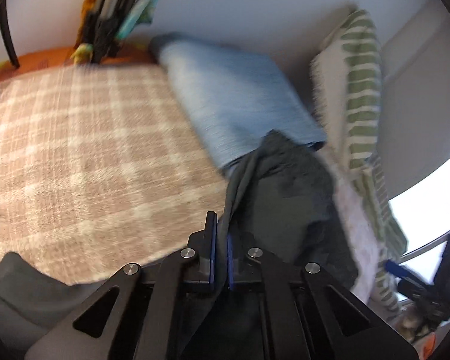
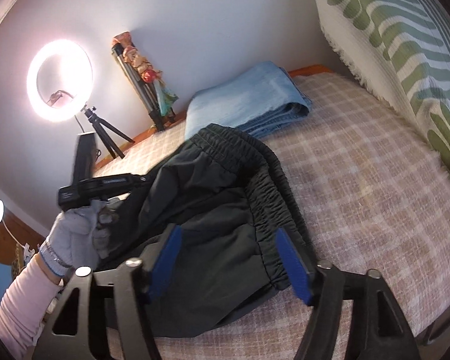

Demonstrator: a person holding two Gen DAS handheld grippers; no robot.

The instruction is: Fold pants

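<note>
On the plaid blanket (image 2: 359,180) that covers my work surface, the dark pants (image 2: 213,198) lie bunched up, their gathered elastic waistband (image 2: 269,198) curving toward the right gripper (image 2: 233,264). From my right wrist camera I see that gripper's blue-padded fingers (image 2: 293,270) spread wide, one on each side of the dark cloth near the waistband, with the fabric lying between them and nothing pinched. Over in the left wrist view, my left gripper (image 1: 221,255) has its jaws pressed nearly together on a bunched strip of the pants (image 1: 284,198), which rises out of the grip and drapes off to the right. The same tool shows in the right view as a black body (image 2: 102,187) held by a gloved hand (image 2: 75,234), touching the left edge of the pants. Beyond the dark garment sits a folded stack of light blue jeans (image 2: 248,99), resting on the blanket just behind the waistband; in the left view the denim (image 1: 233,96) is smeared by blur. A cream cushion with green wavy stripes (image 2: 404,30) leans at the right side of the blanket. Against the wall I can make out a lit ring light (image 2: 60,81) on a small tripod, and beside it a folded tripod (image 2: 147,96) with something colourful hung on it
</note>
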